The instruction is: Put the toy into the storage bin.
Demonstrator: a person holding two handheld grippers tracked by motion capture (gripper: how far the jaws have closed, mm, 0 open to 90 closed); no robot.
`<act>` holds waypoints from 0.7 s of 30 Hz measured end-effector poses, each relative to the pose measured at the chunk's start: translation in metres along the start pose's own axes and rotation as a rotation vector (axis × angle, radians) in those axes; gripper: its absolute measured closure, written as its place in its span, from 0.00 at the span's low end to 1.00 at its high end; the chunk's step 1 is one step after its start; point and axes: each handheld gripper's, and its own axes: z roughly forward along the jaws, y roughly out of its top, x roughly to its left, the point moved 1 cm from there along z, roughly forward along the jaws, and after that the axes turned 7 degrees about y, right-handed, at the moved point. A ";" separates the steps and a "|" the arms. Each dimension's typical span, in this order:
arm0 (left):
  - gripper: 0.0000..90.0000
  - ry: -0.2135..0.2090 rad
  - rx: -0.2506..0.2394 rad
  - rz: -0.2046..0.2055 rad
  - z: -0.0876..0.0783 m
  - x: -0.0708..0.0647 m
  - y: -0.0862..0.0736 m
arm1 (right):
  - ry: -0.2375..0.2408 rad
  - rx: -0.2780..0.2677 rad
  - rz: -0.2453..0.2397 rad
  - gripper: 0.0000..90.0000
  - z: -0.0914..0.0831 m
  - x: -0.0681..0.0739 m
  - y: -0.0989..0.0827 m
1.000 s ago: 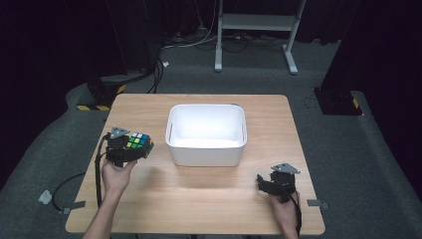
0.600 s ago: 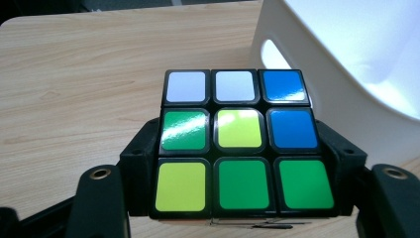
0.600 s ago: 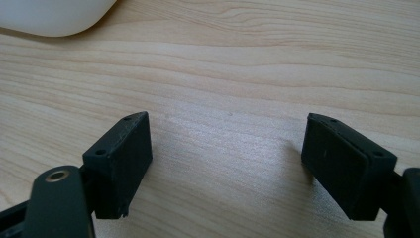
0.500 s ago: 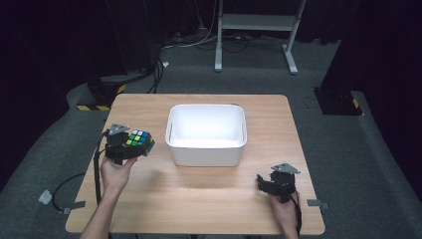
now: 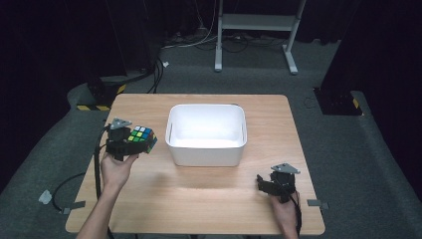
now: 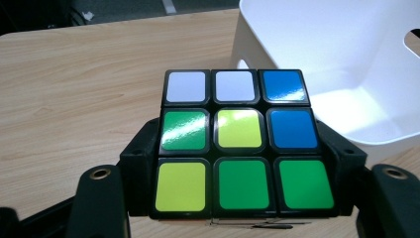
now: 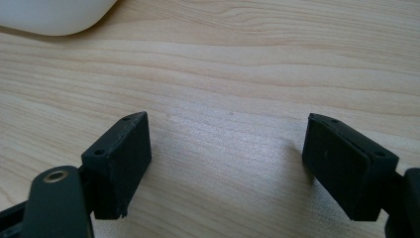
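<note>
The left gripper (image 5: pixel 133 145) clamped the puzzle cube (image 6: pixel 239 141) above the table (image 5: pixel 149 107), just left of the white bin (image 5: pixel 207 153) (mixed colours up); the right gripper (image 7: pixel 225 166) rested wide open, holding nothing.

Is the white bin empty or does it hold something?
Empty. In the high view the white bin shows only its bare white floor; the cube is outside it, clamped in the left gripper.
</note>
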 end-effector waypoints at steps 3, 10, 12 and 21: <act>0.38 0.000 0.003 0.003 0.001 -0.003 0.002 | -0.001 0.000 0.000 0.21 0.000 0.000 0.000; 0.38 -0.004 -0.007 -0.001 -0.003 -0.005 0.008 | -0.004 0.000 0.001 0.21 0.000 0.001 0.000; 0.38 -0.007 -0.010 -0.002 -0.004 -0.006 0.011 | -0.004 0.000 0.001 0.21 0.000 0.001 0.000; 0.37 -0.019 -0.031 0.017 -0.010 -0.014 0.024 | -0.001 0.000 0.001 0.21 0.000 0.000 0.000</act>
